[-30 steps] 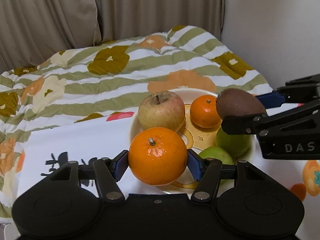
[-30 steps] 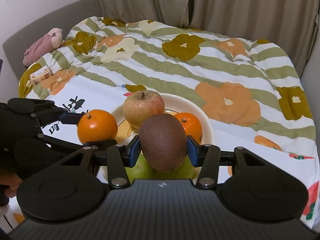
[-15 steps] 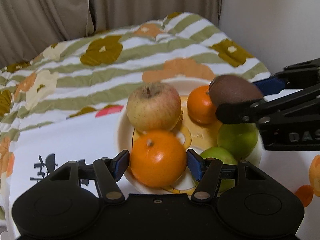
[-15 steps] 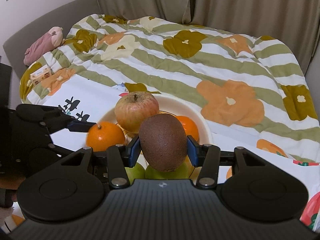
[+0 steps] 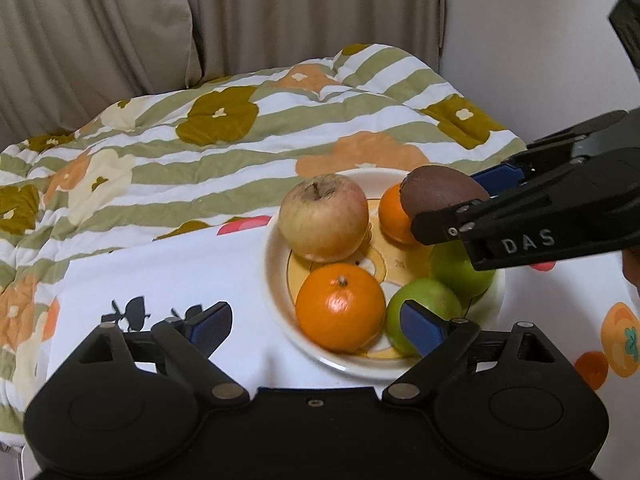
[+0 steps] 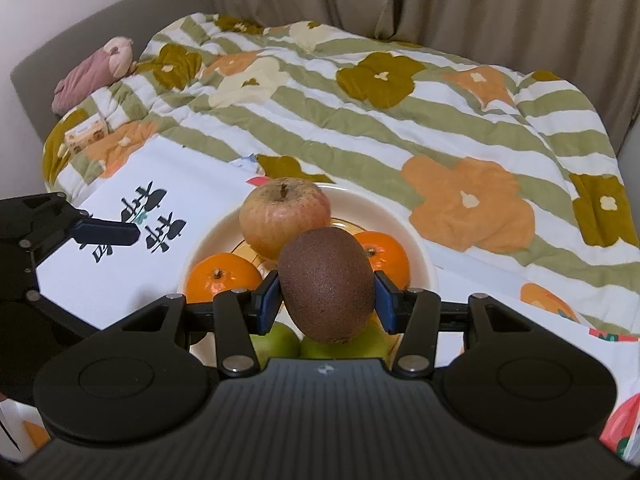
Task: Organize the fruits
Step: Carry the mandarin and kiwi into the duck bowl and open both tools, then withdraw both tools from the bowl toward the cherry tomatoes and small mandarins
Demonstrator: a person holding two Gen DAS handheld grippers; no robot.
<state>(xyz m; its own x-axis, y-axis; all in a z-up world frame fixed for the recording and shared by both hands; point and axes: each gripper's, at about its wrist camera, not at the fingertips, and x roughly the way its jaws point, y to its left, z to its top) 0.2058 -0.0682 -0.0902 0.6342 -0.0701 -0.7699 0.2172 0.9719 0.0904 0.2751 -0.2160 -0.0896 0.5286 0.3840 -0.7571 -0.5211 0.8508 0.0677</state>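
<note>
Plate (image 5: 276,300) holds apple (image 5: 323,218), two oranges (image 5: 340,307), green fruits (image 5: 424,300).

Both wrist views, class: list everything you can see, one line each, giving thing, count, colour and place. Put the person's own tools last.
plate: 1, cream with a yellow centre, on the white cloth.
apple: 1, yellow-red, at the plate's back left.
oranges: 2, orange; large one at the plate's front, small one at the back.
green fruits: 2, green; one at the plate's front right, the other behind it.
kiwi: 1, brown, held above the plate.
quilt: 1, green-striped with flowers, behind the plate.
white cloth: 1, black print, under the plate.
pink soft item: 1, far left on the quilt.
small box: 1, tan, on the quilt's left edge.
curtains: beige, at the back.
left gripper: black, blue pads, jaws opening, clear of the large orange.
right gripper: black, jaws closed on the kiwi.
</note>
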